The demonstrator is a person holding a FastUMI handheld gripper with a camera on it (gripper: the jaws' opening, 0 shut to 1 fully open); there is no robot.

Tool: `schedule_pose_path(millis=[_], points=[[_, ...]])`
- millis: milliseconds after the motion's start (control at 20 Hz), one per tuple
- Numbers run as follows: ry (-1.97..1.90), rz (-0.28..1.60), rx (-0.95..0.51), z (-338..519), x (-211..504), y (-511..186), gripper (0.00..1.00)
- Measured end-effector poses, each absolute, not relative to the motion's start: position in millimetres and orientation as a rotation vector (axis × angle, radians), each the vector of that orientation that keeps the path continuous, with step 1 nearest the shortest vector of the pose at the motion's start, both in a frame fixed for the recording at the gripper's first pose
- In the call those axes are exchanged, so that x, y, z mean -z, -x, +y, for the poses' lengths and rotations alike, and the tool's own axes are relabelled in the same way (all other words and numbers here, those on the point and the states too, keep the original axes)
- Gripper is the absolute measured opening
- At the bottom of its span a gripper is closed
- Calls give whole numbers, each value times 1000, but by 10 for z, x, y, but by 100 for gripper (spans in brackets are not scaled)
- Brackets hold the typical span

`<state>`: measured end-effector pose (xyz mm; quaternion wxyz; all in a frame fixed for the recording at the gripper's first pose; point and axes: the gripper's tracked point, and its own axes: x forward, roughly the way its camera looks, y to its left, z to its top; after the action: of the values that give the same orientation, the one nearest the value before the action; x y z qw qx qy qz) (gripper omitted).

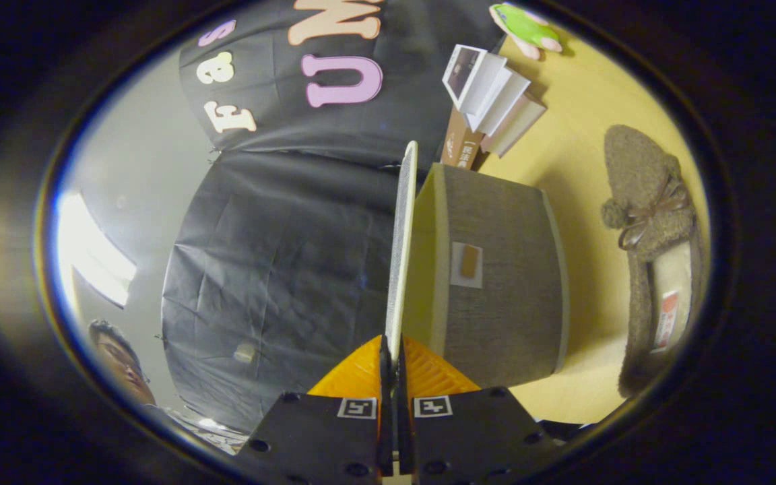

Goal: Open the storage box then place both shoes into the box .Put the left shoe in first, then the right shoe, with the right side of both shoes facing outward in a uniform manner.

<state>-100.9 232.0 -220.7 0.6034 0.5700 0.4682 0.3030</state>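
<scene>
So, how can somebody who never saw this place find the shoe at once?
Start from the grey storage box on the yellow table; the gripper is shut on its lid, held up on edge. Beside the box, across from the lid, lies the shoe. It is a fuzzy brown slipper with a bow and pompom, unlike the hard-sided box.

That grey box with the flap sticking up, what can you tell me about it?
The grey fabric-covered storage box stands on the yellow wooden table, with pale cream edges and a small tan tab on a white patch on its face. Its thin pale lid is swung open and seen edge-on, and the tool is shut on the lid's near edge, both fingers pressing it. A fuzzy brown slipper with a bow lies beside the box, apart from it.
</scene>
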Motion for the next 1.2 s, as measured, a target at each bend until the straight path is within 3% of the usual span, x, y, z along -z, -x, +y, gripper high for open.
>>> schedule_pose_path(millis=[600, 1200], points=[[-1174, 1026, -775, 2928, 1392, 746, 8], [-963, 935, -911, 4309, 907, 785, 9]])
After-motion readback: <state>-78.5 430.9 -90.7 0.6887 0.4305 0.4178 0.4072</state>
